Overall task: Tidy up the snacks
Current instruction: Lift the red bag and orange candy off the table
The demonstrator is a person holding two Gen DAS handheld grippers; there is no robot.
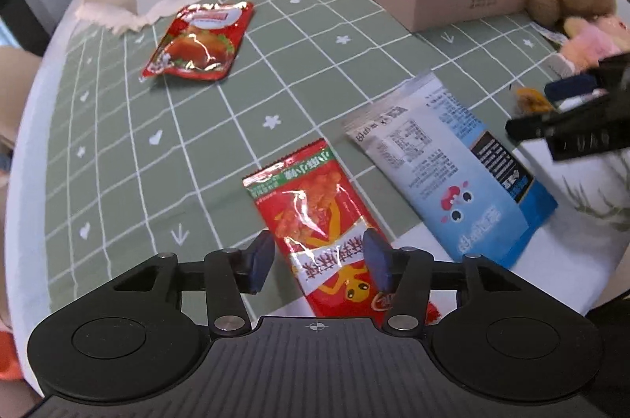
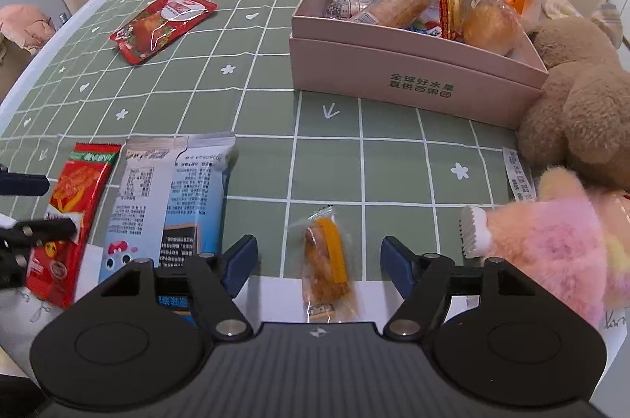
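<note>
my left claw (image 1: 319,262) sits half open over the near end of the red snack packet (image 1: 315,221), not squeezing it. right claw (image 2: 319,266) is wide, small orange snack (image 2: 328,260) lying loose between the fingers, pink box (image 2: 413,79) far behind

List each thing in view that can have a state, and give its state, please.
left gripper: open, astride the red snack packet
right gripper: open, astride the small orange snack
red snack packet: flat, sealed
small orange snack: flat, wrapped
blue and white packet: flat, back side up
red pouch: flat, away from the box
pink box: open, partly filled with snacks
</note>
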